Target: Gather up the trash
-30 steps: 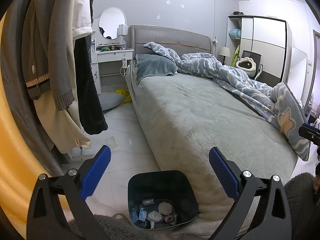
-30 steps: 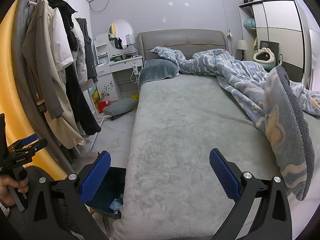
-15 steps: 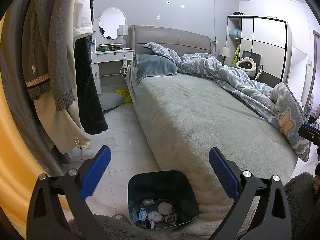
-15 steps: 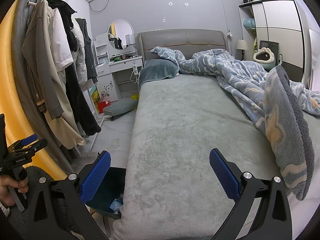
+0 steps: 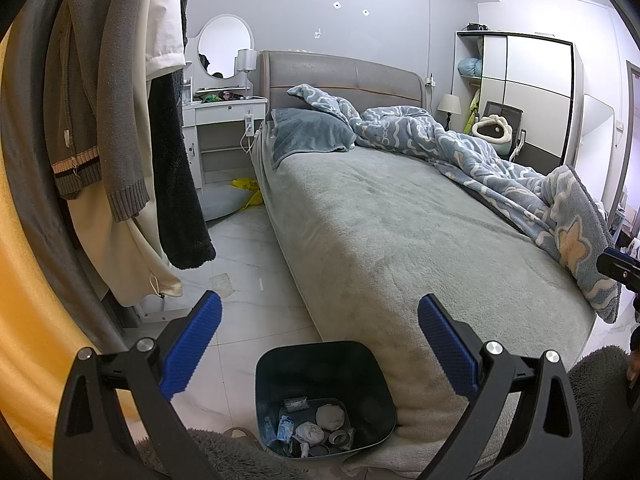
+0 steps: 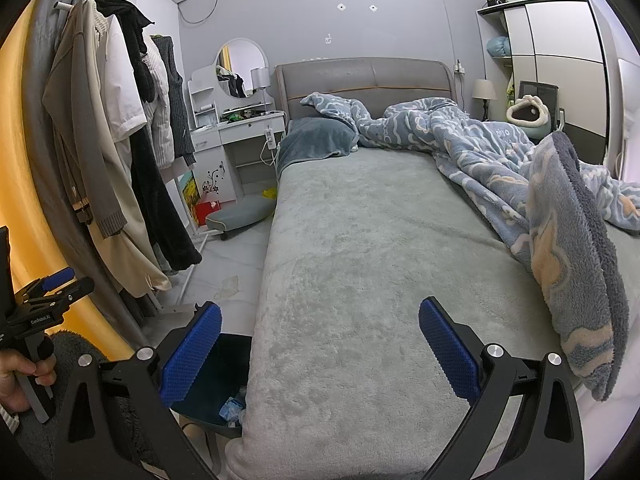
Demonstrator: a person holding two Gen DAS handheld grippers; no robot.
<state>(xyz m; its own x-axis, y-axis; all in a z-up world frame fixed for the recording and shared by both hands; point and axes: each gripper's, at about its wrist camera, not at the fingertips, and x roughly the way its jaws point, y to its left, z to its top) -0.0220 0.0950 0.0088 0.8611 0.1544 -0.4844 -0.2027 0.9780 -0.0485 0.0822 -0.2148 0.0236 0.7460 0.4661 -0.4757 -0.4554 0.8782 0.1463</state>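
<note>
Both the left gripper [image 5: 320, 344] and right gripper [image 6: 320, 344] gape wide, empty. The bin [image 5: 324, 396] by the bed [image 5: 400, 240] already holds wads; a paper scrap [image 5: 221, 282] on the floor [image 5: 256, 280] looks left.

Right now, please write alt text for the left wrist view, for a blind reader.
Open blue-padded tongs hover above a dark trash bin holding crumpled tissues and wrappers, at the foot of a grey bed. A paper scrap lies on the white floor near hanging coats.
</note>
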